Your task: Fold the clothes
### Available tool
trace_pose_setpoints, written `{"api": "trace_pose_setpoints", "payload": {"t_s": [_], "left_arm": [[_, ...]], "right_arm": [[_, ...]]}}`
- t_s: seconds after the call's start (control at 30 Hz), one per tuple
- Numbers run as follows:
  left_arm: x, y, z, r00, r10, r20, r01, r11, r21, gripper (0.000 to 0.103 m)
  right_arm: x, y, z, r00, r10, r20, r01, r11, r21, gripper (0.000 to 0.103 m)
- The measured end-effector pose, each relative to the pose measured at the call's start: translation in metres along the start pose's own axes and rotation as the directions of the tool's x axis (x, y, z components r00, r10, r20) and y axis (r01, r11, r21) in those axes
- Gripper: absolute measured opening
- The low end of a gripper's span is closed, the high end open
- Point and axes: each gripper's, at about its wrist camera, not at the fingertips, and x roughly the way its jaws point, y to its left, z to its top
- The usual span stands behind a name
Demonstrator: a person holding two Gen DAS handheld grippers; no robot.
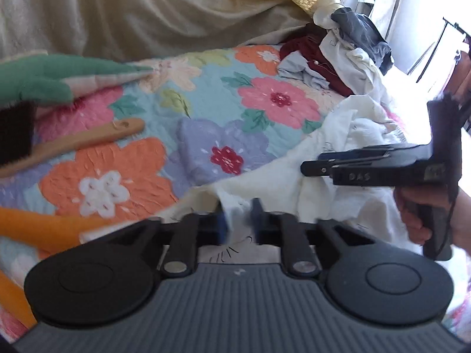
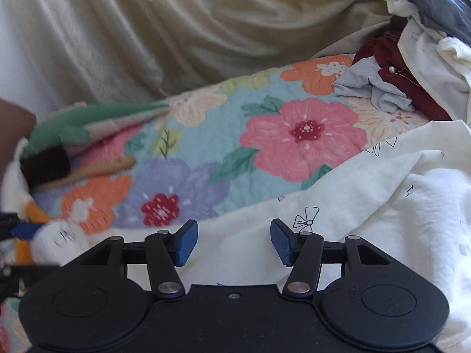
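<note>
Two grippers over a floral bed: left gripper (image 1: 238, 220) jaws clenched on the white garment's (image 2: 368, 206) edge; right gripper (image 2: 234, 242) jaws released — cloth directly beneath, spreading toward 3 o'clock — the nearer for the next pinch. Unfolded pile (image 2: 412, 58) at 1 o'clock.
</note>
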Motion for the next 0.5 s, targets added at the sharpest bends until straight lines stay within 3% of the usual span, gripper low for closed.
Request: {"api": "trace_pose_setpoints", "payload": {"t_s": [0.03,0.07,0.2,0.37,0.43,0.5], "left_arm": [[0.002,0.0,-0.005,1.0,-0.006,-0.002,0.006,1.0,-0.028,0.008],[-0.003,-0.005,-0.011,1.0,-0.005,0.023,0.005,1.0,-0.026,0.008],[-0.015,-0.021,-0.032,0.998,0.01,0.06,-0.012,0.999,0.033,0.008],[-0.022,-0.031,-0.052,1.0,-0.017,0.013,0.016,0.993,0.114,0.008],[-0.024,-0.033,-0.056,1.0,-0.012,0.007,0.011,0.991,0.135,0.008],[-0.024,-0.033,-0.057,1.0,-0.016,0.001,0.016,0.991,0.13,0.008]], "right_arm": [[0.0,-0.001,-0.008,1.0,-0.012,-0.013,0.012,0.999,-0.043,0.015],[-0.004,-0.006,-0.015,1.0,0.005,-0.017,-0.005,0.999,-0.039,0.006],[-0.025,-0.029,-0.037,0.996,0.092,-0.021,-0.091,0.995,0.04,0.002],[-0.039,-0.035,-0.044,0.996,0.067,-0.065,-0.061,0.994,0.088,0.001],[-0.044,-0.035,-0.043,0.998,0.058,-0.035,-0.054,0.993,0.108,0.002],[-0.045,-0.038,-0.041,0.998,0.064,-0.001,-0.063,0.985,0.158,0.009]]}}
